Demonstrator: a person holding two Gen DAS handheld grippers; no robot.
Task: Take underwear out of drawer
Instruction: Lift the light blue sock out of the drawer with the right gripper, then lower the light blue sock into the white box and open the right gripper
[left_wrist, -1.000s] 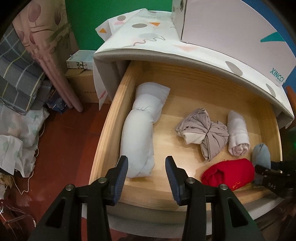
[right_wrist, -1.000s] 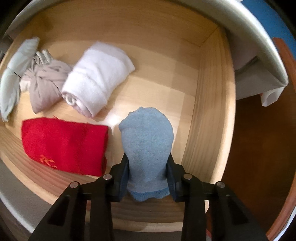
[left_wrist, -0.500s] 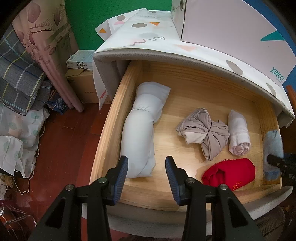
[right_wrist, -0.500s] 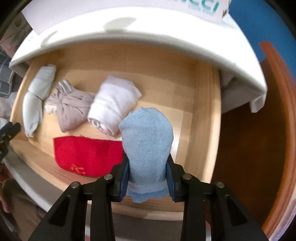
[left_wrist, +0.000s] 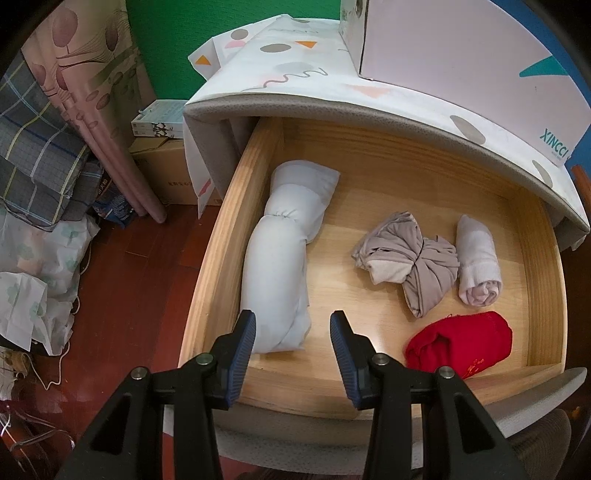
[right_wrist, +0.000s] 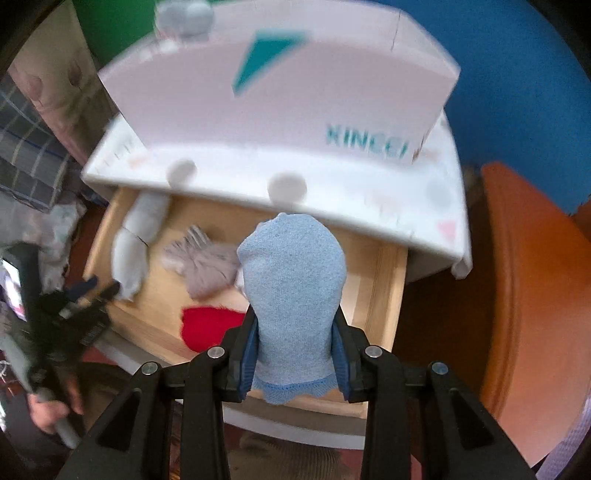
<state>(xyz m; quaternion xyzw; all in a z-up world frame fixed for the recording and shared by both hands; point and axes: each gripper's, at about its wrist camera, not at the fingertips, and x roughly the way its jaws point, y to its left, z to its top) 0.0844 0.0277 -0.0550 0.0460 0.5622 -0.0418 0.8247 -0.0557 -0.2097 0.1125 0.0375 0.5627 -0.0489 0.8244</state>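
**Blue underwear lifted clear of the open drawer**

From the right wrist camera, the right gripper (right_wrist: 294, 354) has its fingers (right_wrist: 248, 350) clenched on a rolled piece of light blue underwear (right_wrist: 293, 291), held in the air above the front right part of the wooden drawer (right_wrist: 388, 288). This view is blurred. Only here do the left gripper (right_wrist: 98, 290) and the hand (right_wrist: 48, 417) holding it appear, at the drawer's left front corner.

The left wrist camera is sharp (and shows no blue item at all). Its own fingers (left_wrist: 242, 347) stand apart, grasping nothing, over the drawer's front edge. Inside lie a long white bundle (left_wrist: 282, 273), a knotted beige garment (left_wrist: 410, 256), a small white roll (left_wrist: 478, 266) and a red folded piece (left_wrist: 461, 341). A white box (left_wrist: 469, 66) marked XINCCI sits on the patterned cabinet top (left_wrist: 295, 79).
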